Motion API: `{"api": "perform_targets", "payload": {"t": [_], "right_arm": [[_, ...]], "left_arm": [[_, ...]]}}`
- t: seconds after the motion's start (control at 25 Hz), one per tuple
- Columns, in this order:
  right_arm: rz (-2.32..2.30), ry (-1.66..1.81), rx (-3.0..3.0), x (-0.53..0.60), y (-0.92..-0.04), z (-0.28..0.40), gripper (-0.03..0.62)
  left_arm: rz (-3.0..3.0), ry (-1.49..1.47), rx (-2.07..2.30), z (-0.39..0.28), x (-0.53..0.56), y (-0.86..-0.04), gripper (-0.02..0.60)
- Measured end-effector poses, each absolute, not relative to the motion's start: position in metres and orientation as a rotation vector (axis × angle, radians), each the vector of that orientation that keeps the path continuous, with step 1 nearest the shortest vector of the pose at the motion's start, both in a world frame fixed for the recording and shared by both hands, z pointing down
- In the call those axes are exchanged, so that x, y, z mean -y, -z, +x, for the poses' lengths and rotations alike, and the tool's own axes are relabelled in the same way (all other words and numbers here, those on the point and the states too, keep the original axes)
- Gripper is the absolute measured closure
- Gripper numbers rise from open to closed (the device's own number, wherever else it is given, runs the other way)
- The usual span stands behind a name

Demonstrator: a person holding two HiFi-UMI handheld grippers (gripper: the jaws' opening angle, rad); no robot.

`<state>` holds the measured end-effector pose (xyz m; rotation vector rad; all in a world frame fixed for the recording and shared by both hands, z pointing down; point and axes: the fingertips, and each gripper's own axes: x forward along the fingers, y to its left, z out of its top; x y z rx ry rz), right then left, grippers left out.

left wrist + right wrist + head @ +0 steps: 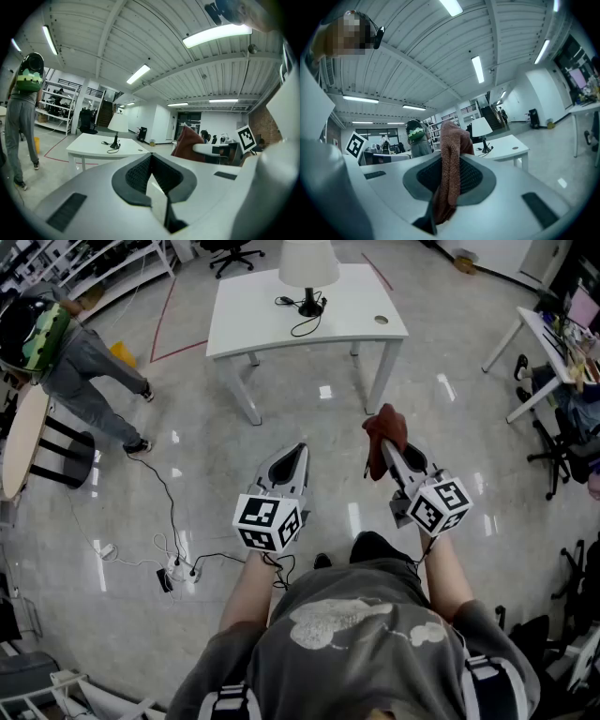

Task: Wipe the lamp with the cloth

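Cloth pinched, lamp far off
Near, the left gripper is pressed together on nothing, and the right gripper pinches the rust-red cloth. Far ahead, the lamp stands on a white table.

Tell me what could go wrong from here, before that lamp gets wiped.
The lamp stands on a small base, so a firm wipe might tip it. Its cord loops beside the base and could snag a jaw. The cloth hangs loosely from the right gripper and might slip out.
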<state>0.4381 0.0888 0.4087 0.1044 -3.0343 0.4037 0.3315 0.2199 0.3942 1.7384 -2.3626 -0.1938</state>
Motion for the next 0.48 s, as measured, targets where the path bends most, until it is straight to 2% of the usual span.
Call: {"api": "perform_targets", "payload": {"t": [0.2, 0.48], "right_arm": [[0.078, -0.414, 3.032, -0.069, -0.420, 0.425, 0.537], [-0.017, -0.463, 3.041, -0.015, -0.422, 0.364, 0.537]], "left_arm": [[1.715, 0.205, 2.394, 0.314, -0.209, -0.392, 0.575], [1.668, 0.165, 2.462, 0.271, -0.165, -0.385, 0.574]]}}
